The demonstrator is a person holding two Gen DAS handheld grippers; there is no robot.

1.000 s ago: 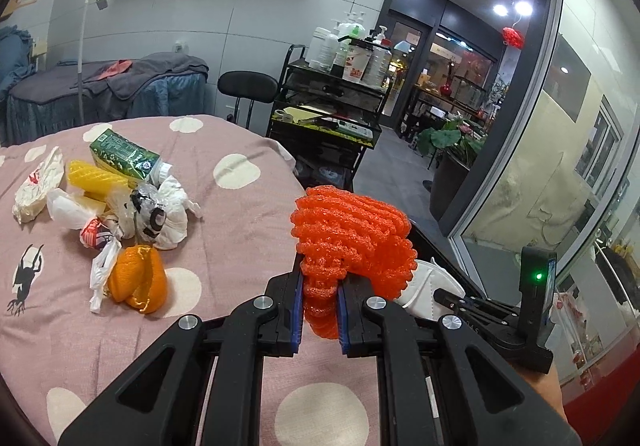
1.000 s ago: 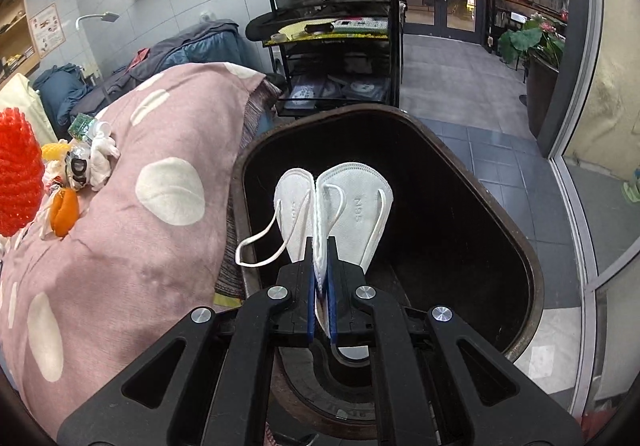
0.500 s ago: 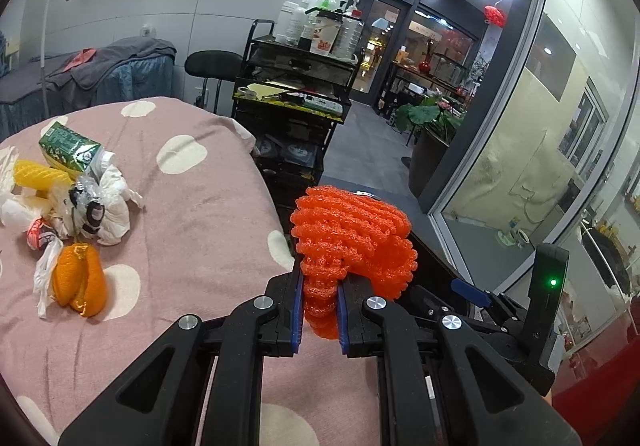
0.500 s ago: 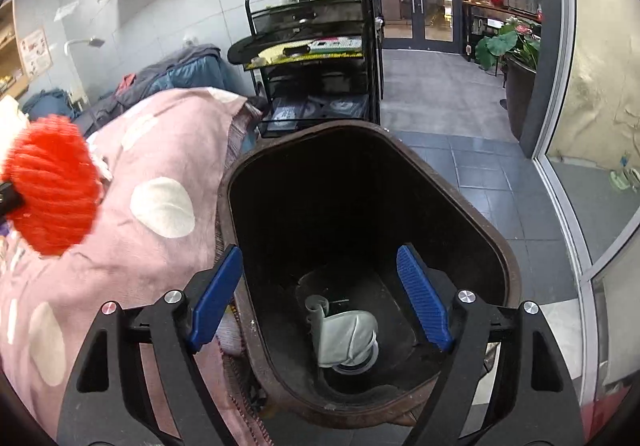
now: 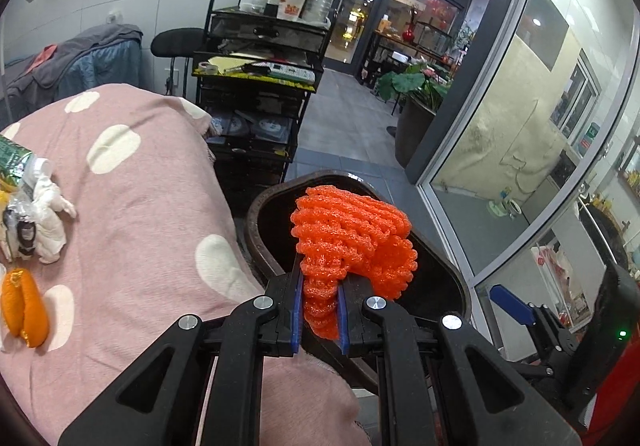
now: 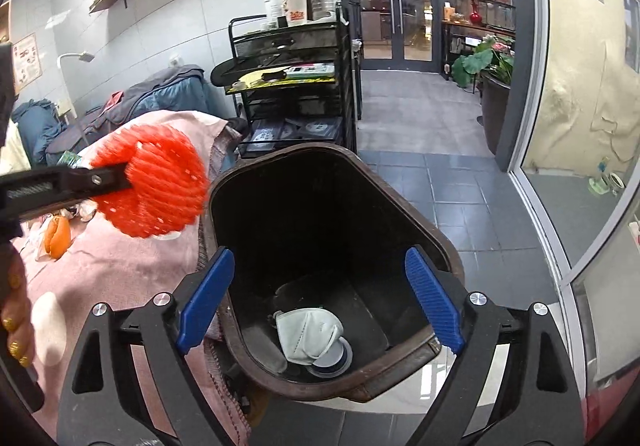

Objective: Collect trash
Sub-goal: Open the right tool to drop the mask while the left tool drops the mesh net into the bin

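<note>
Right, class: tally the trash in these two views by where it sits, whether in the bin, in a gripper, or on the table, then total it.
In the bin: 1, mask
In the left gripper: 1, orange net
On the table: 3 clearly seen, peel, white wrapper, green carton
Total: 5, more cut off at the edge

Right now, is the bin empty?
No: a white face mask lies at the bottom of the bin, under the open right tongs.
</note>
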